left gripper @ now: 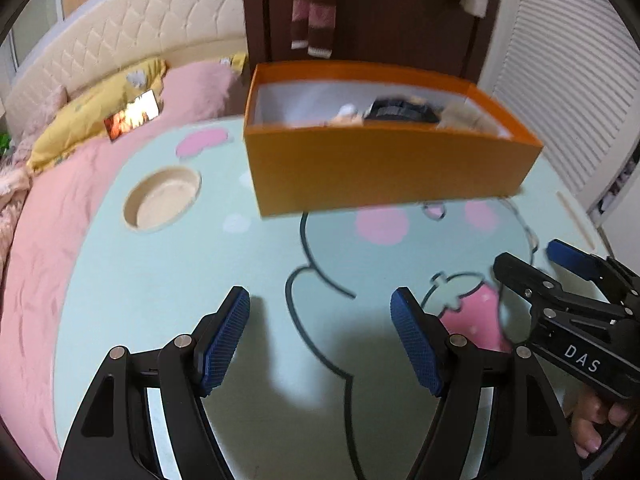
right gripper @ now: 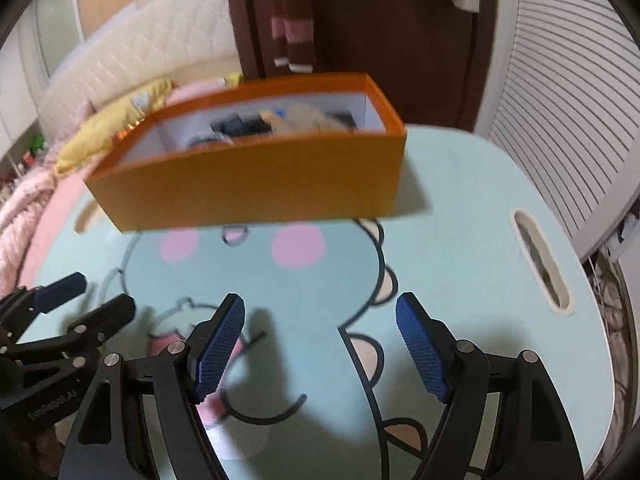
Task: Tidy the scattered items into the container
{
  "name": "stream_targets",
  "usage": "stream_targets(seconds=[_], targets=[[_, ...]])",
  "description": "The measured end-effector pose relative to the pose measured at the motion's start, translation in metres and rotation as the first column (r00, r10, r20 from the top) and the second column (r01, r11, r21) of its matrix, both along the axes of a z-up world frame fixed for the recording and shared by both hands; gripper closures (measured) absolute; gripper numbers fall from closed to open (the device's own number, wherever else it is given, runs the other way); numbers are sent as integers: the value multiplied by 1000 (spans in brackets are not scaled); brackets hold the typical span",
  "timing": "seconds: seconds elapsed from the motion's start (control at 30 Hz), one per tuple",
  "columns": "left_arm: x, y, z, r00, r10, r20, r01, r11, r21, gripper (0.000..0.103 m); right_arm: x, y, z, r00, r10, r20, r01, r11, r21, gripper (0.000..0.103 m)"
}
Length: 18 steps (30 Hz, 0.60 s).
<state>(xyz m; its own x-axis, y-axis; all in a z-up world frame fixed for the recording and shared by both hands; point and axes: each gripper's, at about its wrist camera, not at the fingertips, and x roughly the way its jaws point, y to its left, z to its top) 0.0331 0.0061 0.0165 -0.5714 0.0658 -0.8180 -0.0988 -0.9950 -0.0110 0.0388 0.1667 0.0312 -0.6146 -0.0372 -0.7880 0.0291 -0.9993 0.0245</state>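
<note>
From my right hand-held gripper (right gripper: 320, 344), jaws spread wide with nothing between them over the mint cartoon-printed table (right gripper: 460, 200), I see the orange box (right gripper: 256, 184) ahead holding dark and tan items, and my left hand-held gripper (right gripper: 94, 294) at lower left.

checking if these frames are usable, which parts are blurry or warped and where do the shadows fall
Left wrist view: the orange box and its contents are motion-smeared, while the left tongs are sharp and cast a soft shadow on the mint table. Right wrist view: same smear on the box, right tongs crisp. Both views bow straight edges and have dark corners.
</note>
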Motion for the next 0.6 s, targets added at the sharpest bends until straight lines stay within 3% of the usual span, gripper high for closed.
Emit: stream_targets(seconds=[0.03, 0.2, 0.27, 0.6], targets=[[0, 1, -2, 1000, 11, -11, -11, 1000, -22, 15, 0, 0, -2, 1000, -13, -1, 13, 1000, 29, 4], [-3, -3, -8, 999, 44, -22, -44, 999, -10, 8, -4, 8, -6, 999, -34, 17, 34, 999, 19, 1], [-4, -4, -10, 998, 62, -9, -62, 998, -12, 0, -3, 9, -7, 999, -32, 15, 31, 999, 19, 1], [-4, -5, -10, 998, 66, -7, -66, 998, -11, 0, -2, 9, -8, 999, -29, 13, 29, 999, 18, 0]])
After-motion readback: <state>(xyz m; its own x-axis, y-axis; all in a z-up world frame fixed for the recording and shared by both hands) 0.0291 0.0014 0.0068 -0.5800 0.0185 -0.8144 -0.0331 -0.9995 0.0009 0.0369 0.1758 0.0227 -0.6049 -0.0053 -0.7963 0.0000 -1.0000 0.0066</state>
